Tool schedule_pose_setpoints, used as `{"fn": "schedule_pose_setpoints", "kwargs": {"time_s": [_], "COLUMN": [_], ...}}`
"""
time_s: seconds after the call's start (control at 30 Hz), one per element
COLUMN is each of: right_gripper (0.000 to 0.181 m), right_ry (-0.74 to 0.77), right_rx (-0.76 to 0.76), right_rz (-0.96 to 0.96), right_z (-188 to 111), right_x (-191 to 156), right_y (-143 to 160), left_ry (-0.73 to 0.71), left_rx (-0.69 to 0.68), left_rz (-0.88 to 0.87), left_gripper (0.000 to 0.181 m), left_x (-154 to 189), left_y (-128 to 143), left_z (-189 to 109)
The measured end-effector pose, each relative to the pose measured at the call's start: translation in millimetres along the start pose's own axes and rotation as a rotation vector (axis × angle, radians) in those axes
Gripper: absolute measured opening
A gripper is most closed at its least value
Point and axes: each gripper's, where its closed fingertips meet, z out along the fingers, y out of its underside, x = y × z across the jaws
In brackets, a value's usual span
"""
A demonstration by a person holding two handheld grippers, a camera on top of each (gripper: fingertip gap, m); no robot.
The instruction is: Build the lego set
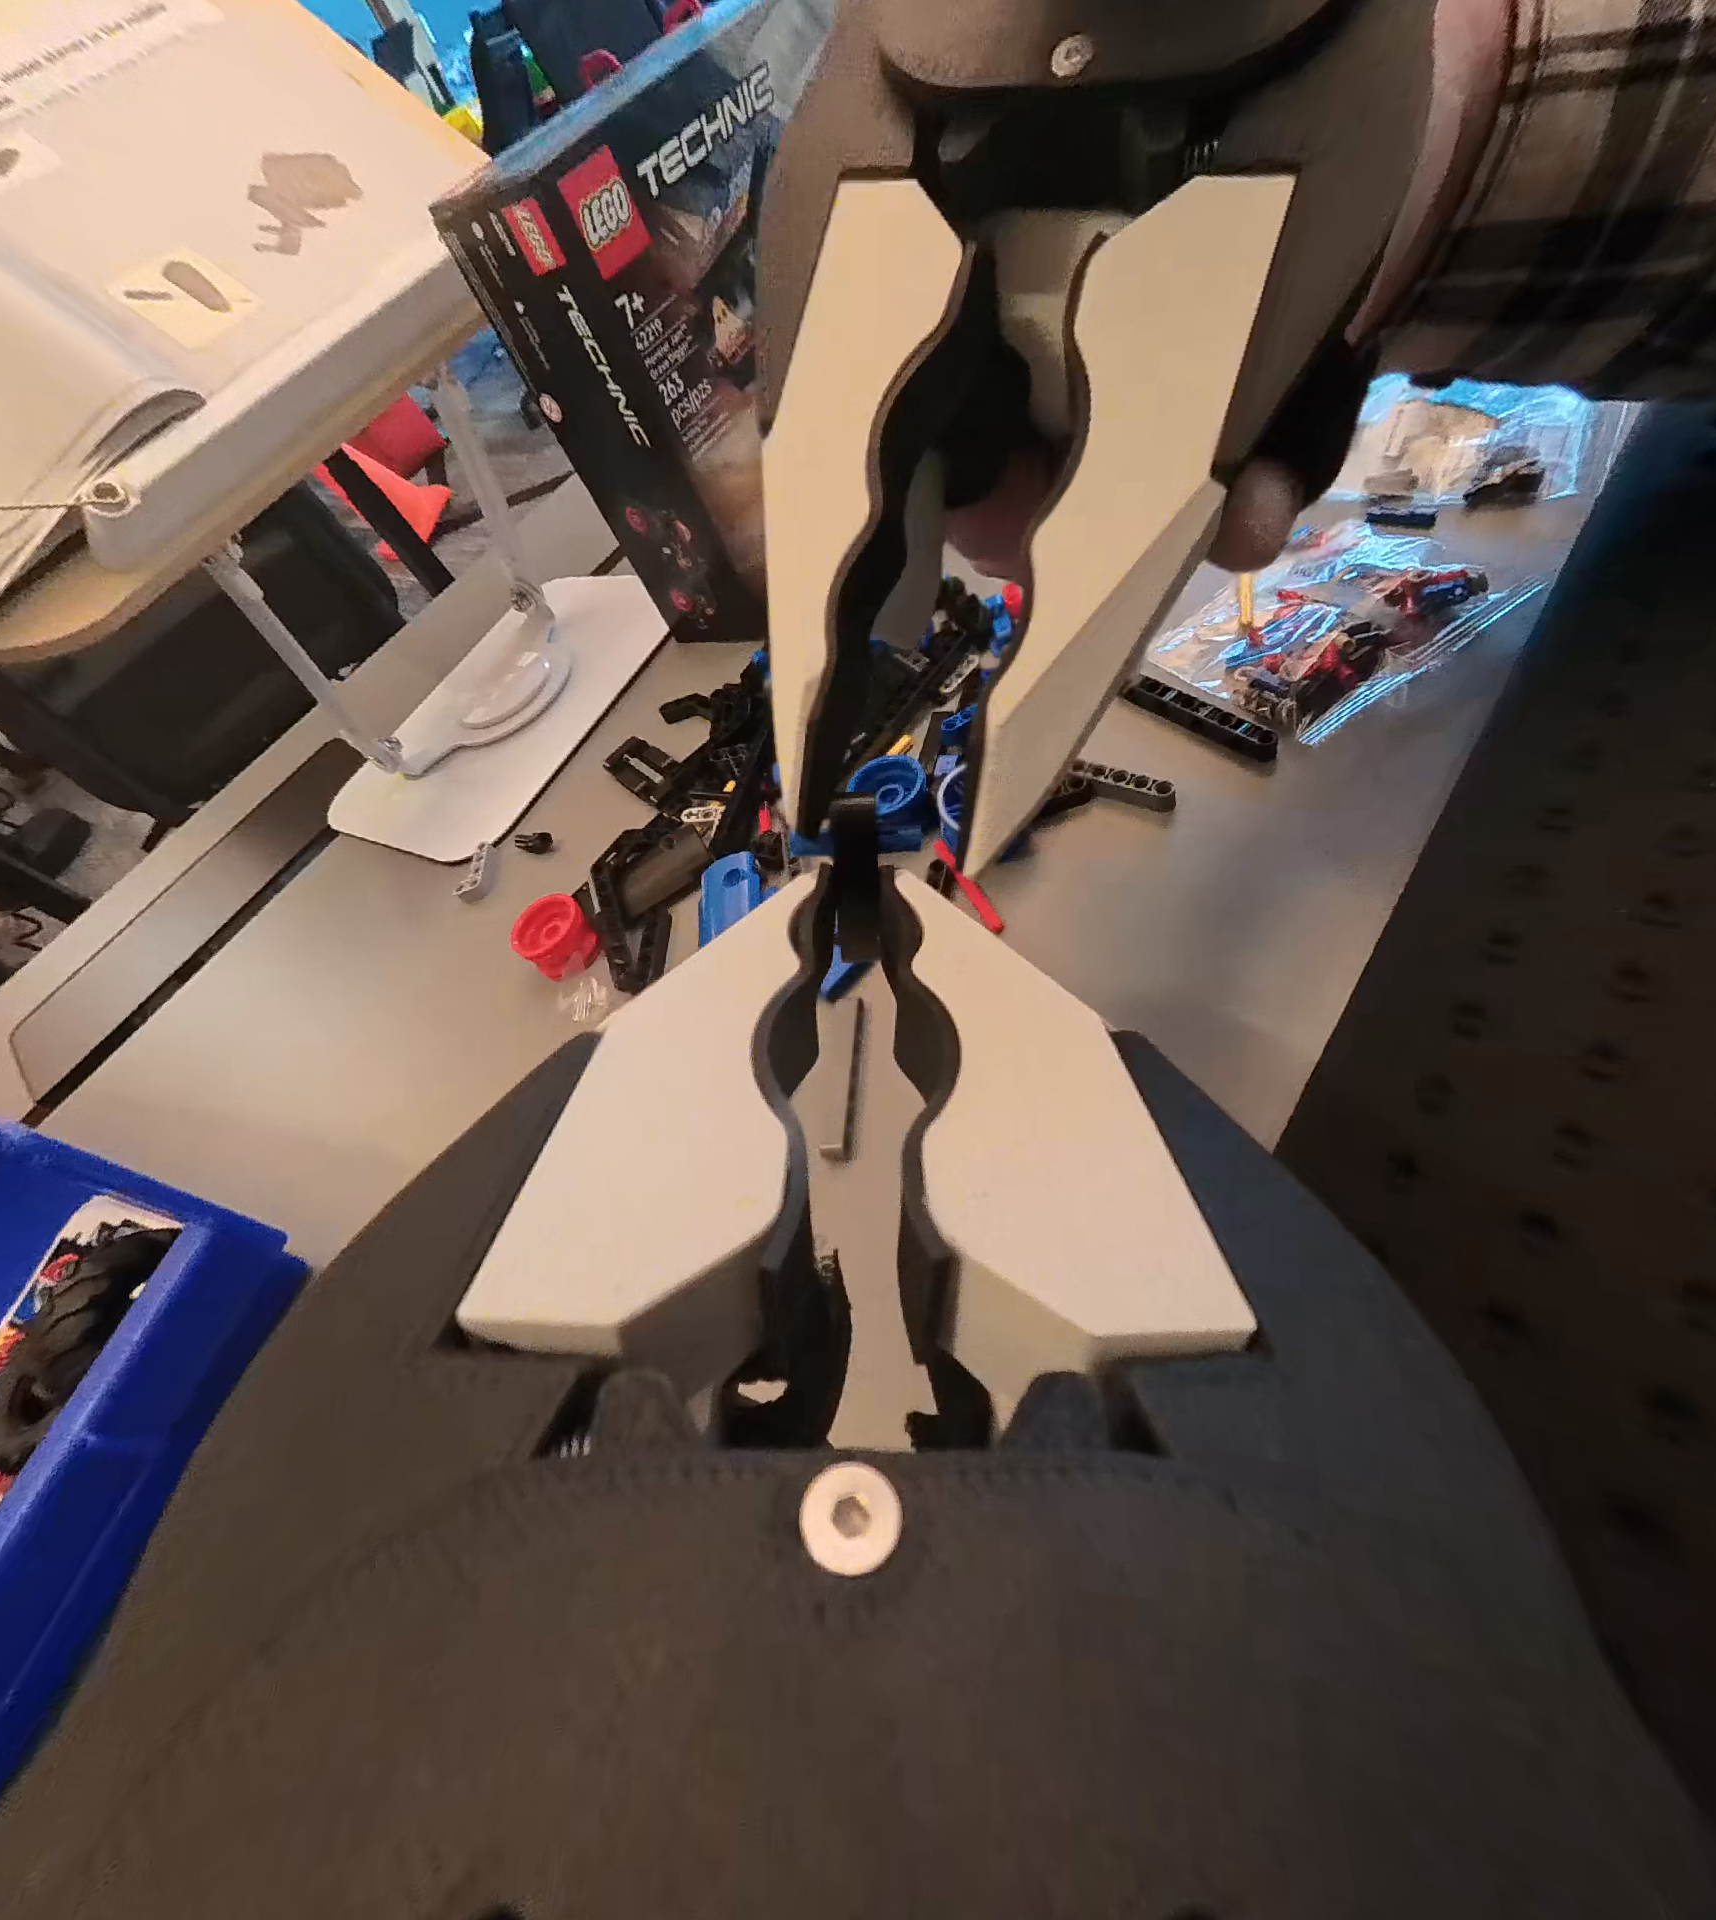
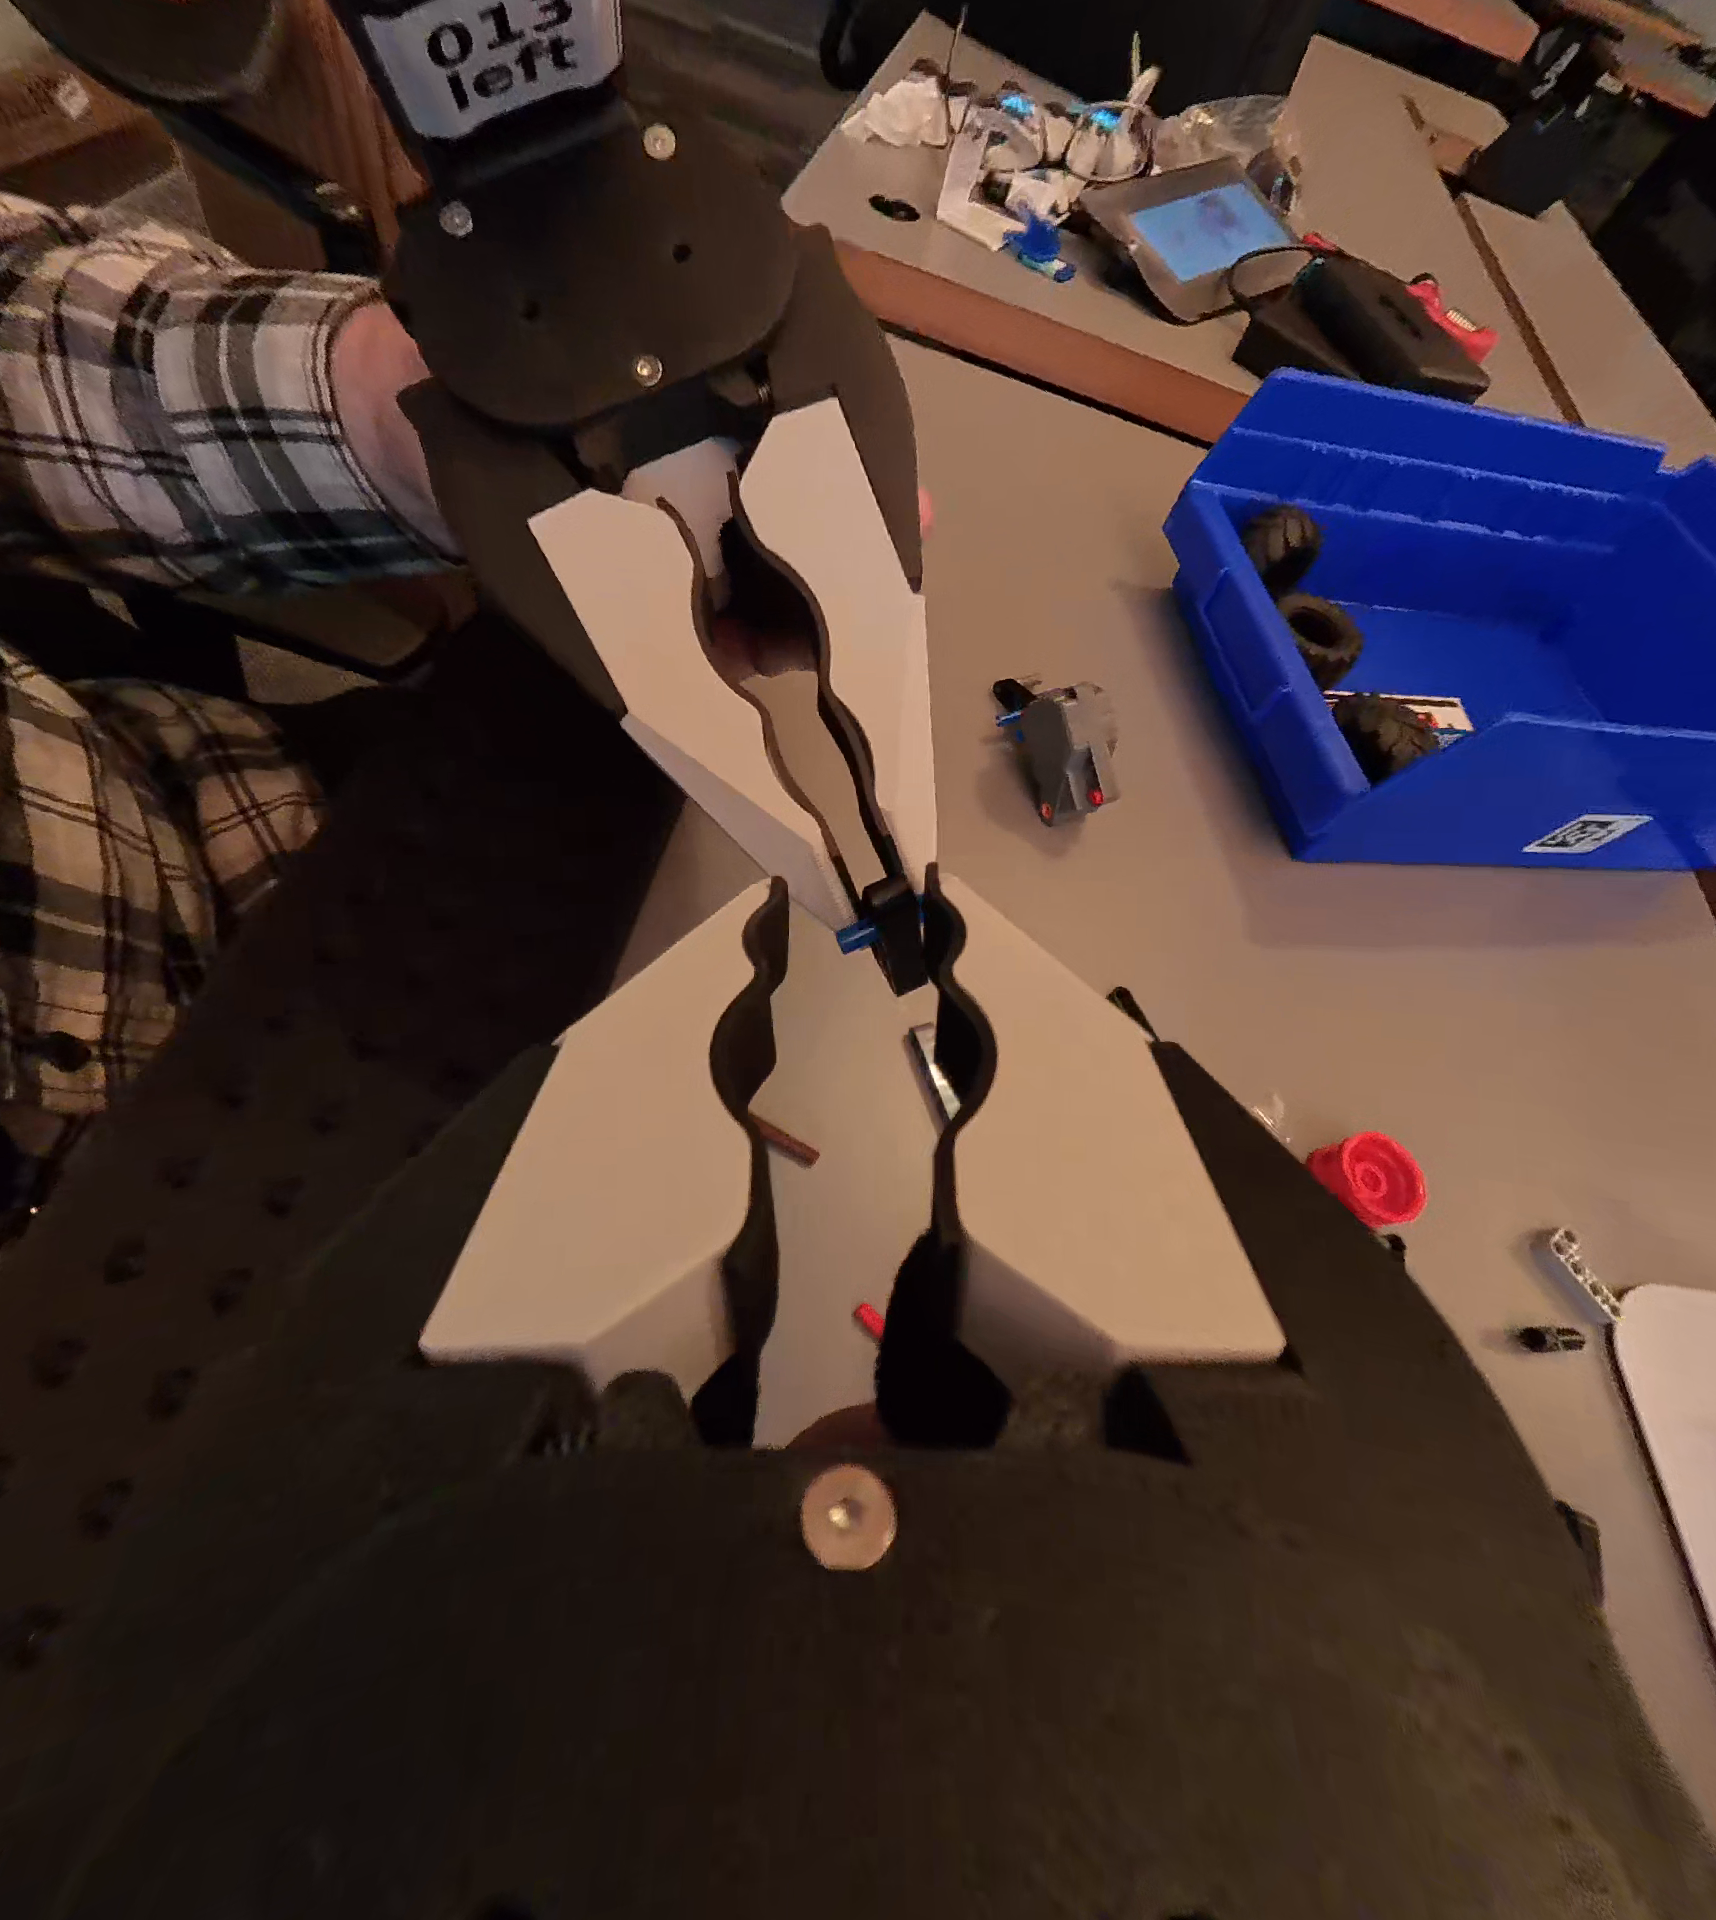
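We see matt grey fingers (image 1: 1030, 1174) on a rough, layered black plastic gripper body (image 1: 833, 1714) with a shiny metal screw (image 1: 850, 1519). The blue bin (image 2: 1519, 665) is glossy plastic, the far bags (image 1: 1353, 623) crinkled clear film, the box (image 1: 625, 343) printed cardboard, the sleeve (image 2: 137, 384) checked cloth.
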Motion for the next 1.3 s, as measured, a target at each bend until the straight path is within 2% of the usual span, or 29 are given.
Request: {"fn": "schedule_pose_setpoints", "kwargs": {"time_s": [0.1, 0.2, 0.37, 0.43, 0.53, 0.67, 0.8, 0.9, 0.97, 1.13, 1.3], "right_gripper": [0.022, 0.008, 0.007, 0.007, 0.006, 0.006, 0.006, 0.006, 0.006, 0.008, 0.007], "right_ry": [0.013, 0.019, 0.002, -0.001, 0.009, -0.039, -0.082, -0.095, -0.095, -0.089, -0.044], "right_rx": [-0.033, -0.027, 0.001, 0.047, 0.150, 0.346, 0.416, 0.430, 0.434, 0.448, 0.414], "right_rz": [-0.028, -0.037, 0.005, 0.076, 0.215, 0.426, 0.514, 0.508, 0.501, 0.508, 0.426], "right_z": [5.7, 5.0, 4.6, 1.5, -9.5, -28.4, -33.8, -35.5, -36.5, -41.5, -45.2], "right_x": [3.4, 7.4, 13.0, 20.6, 37.9, 55.4, 58.9, 56.4, 55.4, 58.7, 57.7], "right_y": [-0.7, -2.8, -4.3, -7.9, -14.5, -25.4, -23.9, -26.2, -28.3, -27.3, -27.6], "left_ry": [-0.017, -0.023, 0.003, -0.002, -0.003, 0.025, 0.030, 0.040, 0.044, 0.036, 0.042], "left_rx": [-0.019, -0.026, -0.025, 0.004, 0.063, 0.134, 0.214, 0.200, 0.209, 0.196, 0.167], "left_rz": [0.010, 0.006, -0.015, -0.045, -0.105, -0.207, -0.289, -0.283, -0.258, -0.210, -0.168], "left_gripper": [0.005, 0.005, 0.005, 0.006, 0.025, 0.029, 0.013, 0.016, 0.008, 0.006, 0.006], "left_x": [-1.4, -2.6, -7.9, -15.1, -25.1, -30.1, -37.7, -37.1, -36.0, -39.4, -43.2], "left_y": [3.3, 2.5, 1.2, -3.6, -9.8, -14.2, -23.2, -23.2, -26.9, -30.8, -34.1], "left_z": [-1.4, -3.0, -2.3, -2.6, -4.2, -0.3, 6.7, 14.6, 15.7, 14.9, 14.3]}}
